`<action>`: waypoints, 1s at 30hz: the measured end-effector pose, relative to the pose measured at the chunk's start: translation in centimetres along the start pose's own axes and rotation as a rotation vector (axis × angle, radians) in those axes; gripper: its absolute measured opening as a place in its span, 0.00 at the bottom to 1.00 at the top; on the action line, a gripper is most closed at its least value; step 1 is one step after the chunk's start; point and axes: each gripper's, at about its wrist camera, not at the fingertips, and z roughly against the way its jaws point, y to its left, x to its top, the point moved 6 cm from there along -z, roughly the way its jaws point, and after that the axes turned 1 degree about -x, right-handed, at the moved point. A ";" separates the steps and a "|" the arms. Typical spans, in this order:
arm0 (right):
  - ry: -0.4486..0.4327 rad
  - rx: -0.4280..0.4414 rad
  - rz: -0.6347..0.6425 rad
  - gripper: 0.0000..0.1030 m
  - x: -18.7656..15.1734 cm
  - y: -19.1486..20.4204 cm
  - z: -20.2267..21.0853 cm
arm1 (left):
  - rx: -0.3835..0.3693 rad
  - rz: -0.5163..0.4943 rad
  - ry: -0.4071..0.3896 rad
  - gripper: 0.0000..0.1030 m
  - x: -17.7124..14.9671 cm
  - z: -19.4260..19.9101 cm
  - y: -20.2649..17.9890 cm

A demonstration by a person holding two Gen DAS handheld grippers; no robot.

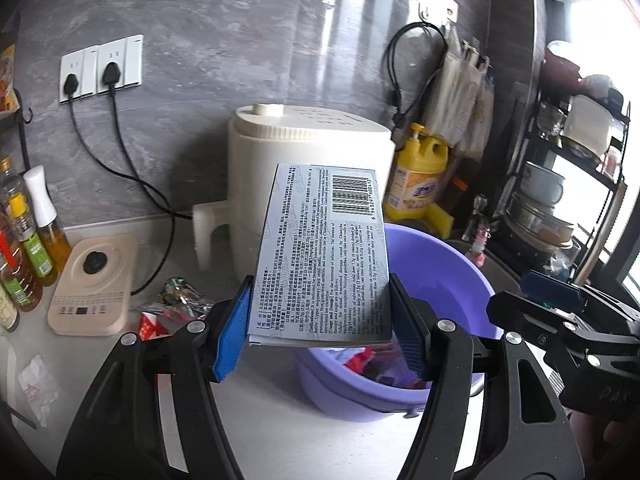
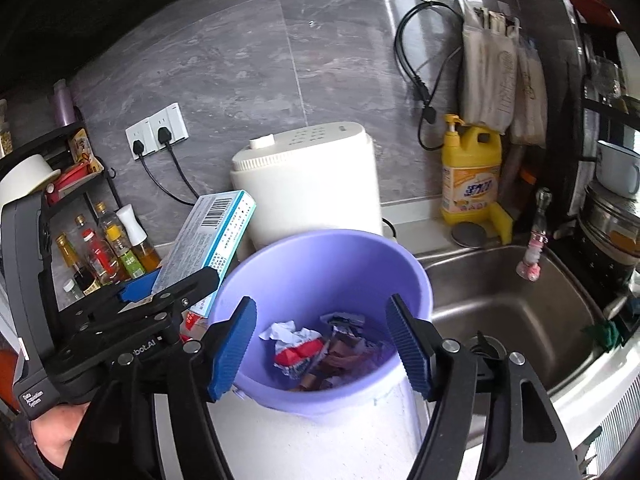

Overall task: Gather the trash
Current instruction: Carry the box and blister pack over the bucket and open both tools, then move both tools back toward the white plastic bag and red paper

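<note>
Meanwhile, the left gripper (image 1: 322, 320) clamps a printed grey medicine box (image 1: 324, 256) at the purple plastic basin's (image 2: 340, 256) near-left rim; the right gripper (image 2: 324, 344) hangs open above crumpled wrappers (image 2: 298, 346) unseen from the left.

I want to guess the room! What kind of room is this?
Most likely a home kitchen: there is a steel sink, a yellow dish soap bottle beside it, and cooking oil bottles on the counter.
</note>
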 end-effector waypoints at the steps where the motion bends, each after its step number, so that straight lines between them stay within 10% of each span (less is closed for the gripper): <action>1: -0.001 -0.005 -0.003 0.66 -0.1 -0.2 0.1 | -0.004 -0.002 0.002 0.63 0.0 -0.1 -0.3; 7: -0.004 -0.033 -0.022 0.70 -0.7 -1.4 0.9 | -0.042 -0.022 0.027 0.63 -0.3 -0.7 -1.7; 12: -0.017 -0.049 -0.021 0.80 -0.8 -1.5 1.2 | -0.021 -0.030 0.019 0.85 -0.6 -0.4 -1.5; 30: 0.007 0.101 0.068 0.92 -1.1 6.0 -1.2 | 0.203 0.084 0.026 0.94 -2.1 3.6 8.3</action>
